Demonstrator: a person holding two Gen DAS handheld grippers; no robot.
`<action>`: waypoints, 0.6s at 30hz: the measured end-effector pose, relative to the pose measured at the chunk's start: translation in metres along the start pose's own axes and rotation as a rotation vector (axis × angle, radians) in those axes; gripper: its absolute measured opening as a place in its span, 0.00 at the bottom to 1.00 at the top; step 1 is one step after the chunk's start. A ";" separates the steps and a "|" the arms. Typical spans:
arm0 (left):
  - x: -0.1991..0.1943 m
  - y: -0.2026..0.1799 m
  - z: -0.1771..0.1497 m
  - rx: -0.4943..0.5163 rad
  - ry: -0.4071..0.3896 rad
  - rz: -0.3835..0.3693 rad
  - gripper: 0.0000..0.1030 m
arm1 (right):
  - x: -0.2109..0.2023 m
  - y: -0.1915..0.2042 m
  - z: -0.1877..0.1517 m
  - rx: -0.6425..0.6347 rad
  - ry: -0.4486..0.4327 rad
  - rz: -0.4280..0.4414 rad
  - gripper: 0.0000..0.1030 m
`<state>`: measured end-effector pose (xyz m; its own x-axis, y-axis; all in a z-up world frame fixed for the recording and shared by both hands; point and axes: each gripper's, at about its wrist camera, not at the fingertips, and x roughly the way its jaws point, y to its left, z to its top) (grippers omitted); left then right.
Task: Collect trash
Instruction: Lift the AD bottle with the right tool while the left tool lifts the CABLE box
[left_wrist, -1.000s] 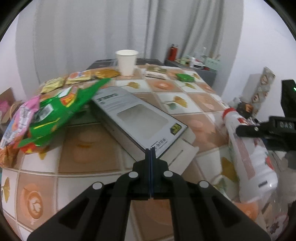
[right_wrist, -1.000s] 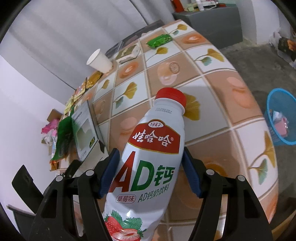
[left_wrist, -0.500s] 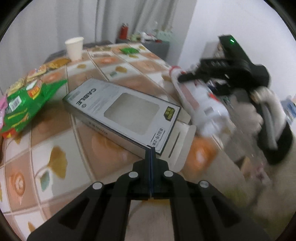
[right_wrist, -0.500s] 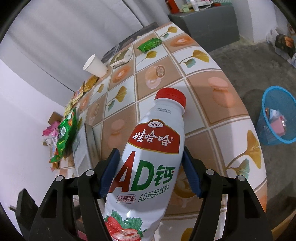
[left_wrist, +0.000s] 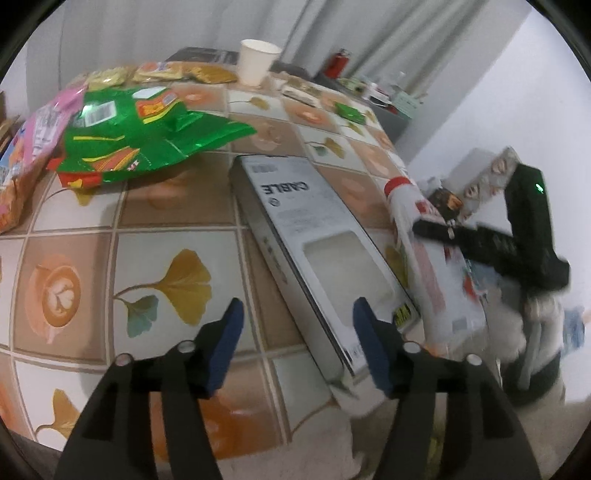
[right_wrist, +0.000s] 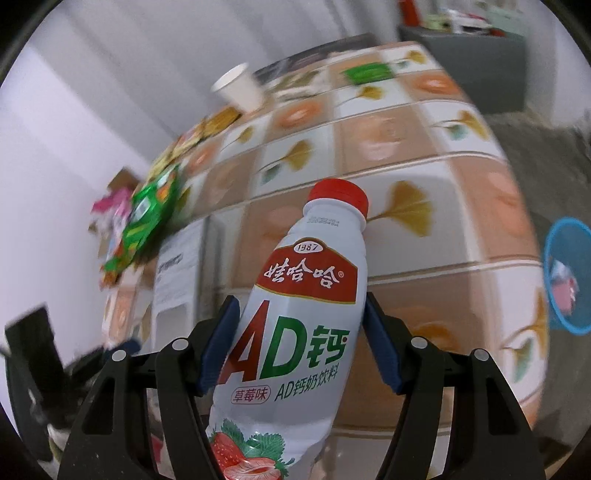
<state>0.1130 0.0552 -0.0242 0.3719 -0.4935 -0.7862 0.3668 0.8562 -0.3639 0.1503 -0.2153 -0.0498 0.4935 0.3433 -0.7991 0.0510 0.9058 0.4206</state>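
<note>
Now | left gripper (left_wrist: 295, 345): fingers just opened wide, nothing gripped | right gripper (right_wrist: 301, 341): fingers clamp bottle (right_wrist: 295, 317)

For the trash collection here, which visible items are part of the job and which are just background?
Part of the job:
- drink bottle, clamped in the right claw
- cable box, in front of the open left claw
- green snack bag
- paper cup
- blue basket on the floor

Just lying about:
- patterned table
- grey curtain
</note>
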 end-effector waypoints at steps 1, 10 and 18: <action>0.002 0.000 0.003 -0.012 -0.001 0.007 0.68 | 0.004 0.007 -0.003 -0.013 0.013 0.021 0.61; 0.002 -0.013 0.014 0.009 -0.029 0.096 0.82 | 0.008 0.022 -0.017 -0.038 0.033 0.091 0.60; 0.017 -0.050 0.019 0.033 -0.048 0.227 0.90 | -0.013 -0.022 -0.014 0.071 -0.036 0.041 0.60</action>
<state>0.1168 0.0010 -0.0098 0.4873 -0.2966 -0.8213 0.2966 0.9408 -0.1637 0.1306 -0.2362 -0.0549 0.5272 0.3697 -0.7651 0.0904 0.8709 0.4831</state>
